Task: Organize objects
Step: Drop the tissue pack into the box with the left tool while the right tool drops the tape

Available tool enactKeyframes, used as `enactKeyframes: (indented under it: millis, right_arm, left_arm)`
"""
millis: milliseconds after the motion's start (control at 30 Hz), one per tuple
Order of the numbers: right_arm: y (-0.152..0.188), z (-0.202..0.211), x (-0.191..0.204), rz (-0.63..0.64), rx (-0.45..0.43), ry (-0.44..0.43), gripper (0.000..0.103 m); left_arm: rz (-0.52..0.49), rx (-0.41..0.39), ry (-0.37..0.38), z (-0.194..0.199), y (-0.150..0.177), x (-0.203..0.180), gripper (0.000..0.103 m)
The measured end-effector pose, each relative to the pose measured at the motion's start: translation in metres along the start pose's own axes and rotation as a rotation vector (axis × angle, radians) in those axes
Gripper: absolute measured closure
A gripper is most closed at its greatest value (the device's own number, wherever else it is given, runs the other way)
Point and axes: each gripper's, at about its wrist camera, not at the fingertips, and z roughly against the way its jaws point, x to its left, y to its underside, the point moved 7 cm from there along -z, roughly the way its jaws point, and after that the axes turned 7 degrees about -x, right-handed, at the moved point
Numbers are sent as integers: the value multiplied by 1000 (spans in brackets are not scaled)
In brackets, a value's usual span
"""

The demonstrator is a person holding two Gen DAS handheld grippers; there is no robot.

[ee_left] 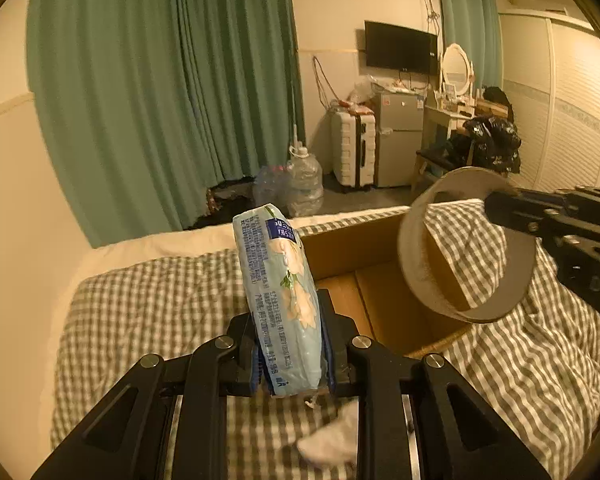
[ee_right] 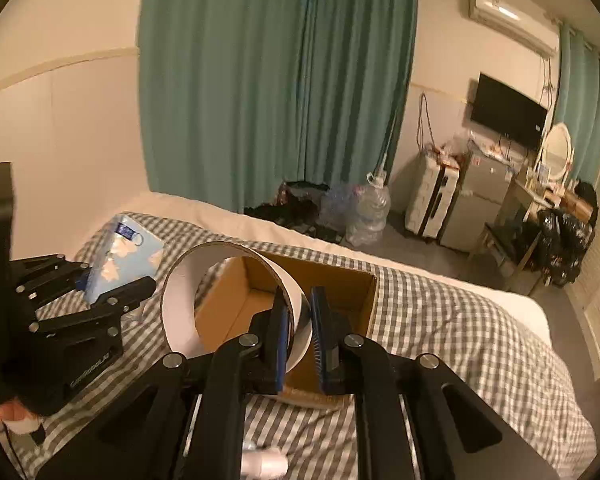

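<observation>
My left gripper point(ee_left: 290, 344) is shut on a light blue tissue pack point(ee_left: 280, 280), which stands upright between the pads above the bed. My right gripper point(ee_right: 300, 320) is shut on the wall of a wide white cardboard ring point(ee_right: 180, 312), one finger inside it and one outside. An open brown cardboard box point(ee_right: 340, 280) lies on the bed just behind the ring. From the left wrist, the ring point(ee_left: 412, 264) hangs over the box point(ee_left: 348, 244) with the right gripper point(ee_left: 490, 204) at its rim. From the right wrist, the left gripper point(ee_right: 108, 280) and the pack point(ee_right: 128, 256) are at left.
A grey-and-white checked cover point(ee_left: 160, 300) spreads over the bed, with a small white object point(ee_left: 332, 440) lying on it below the grippers. Beyond the bed are green curtains point(ee_left: 160, 100), water jugs point(ee_left: 306, 184), a white suitcase point(ee_left: 354, 148) and a small fridge point(ee_left: 398, 136).
</observation>
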Motion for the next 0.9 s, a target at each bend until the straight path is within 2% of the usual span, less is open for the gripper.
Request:
enactKeyframes:
  millis: [133, 300, 467, 533, 633, 667, 700, 733, 767, 867, 900]
  right_arm:
    - [9, -59, -14, -15, 51, 11, 93]
    - [45, -130, -31, -36, 148, 23, 93]
    - [85, -167, -42, -47, 222, 22, 93]
    - [96, -173, -44, -50, 239, 33, 92]
    - [101, -170, -45, -60, 239, 1, 89]
    - [99, -167, -47, -64, 232, -2, 86]
    - [97, -163, -47, -69, 225, -2, 76]
    - [95, -157, -48, -79, 213, -2, 67]
    - [92, -155, -48, -86, 207, -1, 64]
    - [86, -140, -46, -88, 193, 13, 56]
    - [84, -134, -45, -91, 188, 10, 49]
  left_arm:
    - [-26, 33, 18, -47, 7, -8, 80]
    - [-57, 89, 37, -97, 30, -18, 80]
    - [-75, 118, 77, -127, 51, -32, 80]
    - [-61, 129, 96, -133, 56, -35, 78]
    - [-15, 176, 130, -137, 62, -37, 74]
    - [-9, 182, 131, -136, 63, -37, 70]
    - [-8, 181, 124, -133, 63, -36, 67]
    - [-10, 177, 114, -129, 63, -34, 54]
    - [-9, 171, 102, -123, 62, -32, 42]
    - [1, 157, 88, -101, 60, -23, 31]
    - [2, 157, 84, -94, 58, -20, 29]
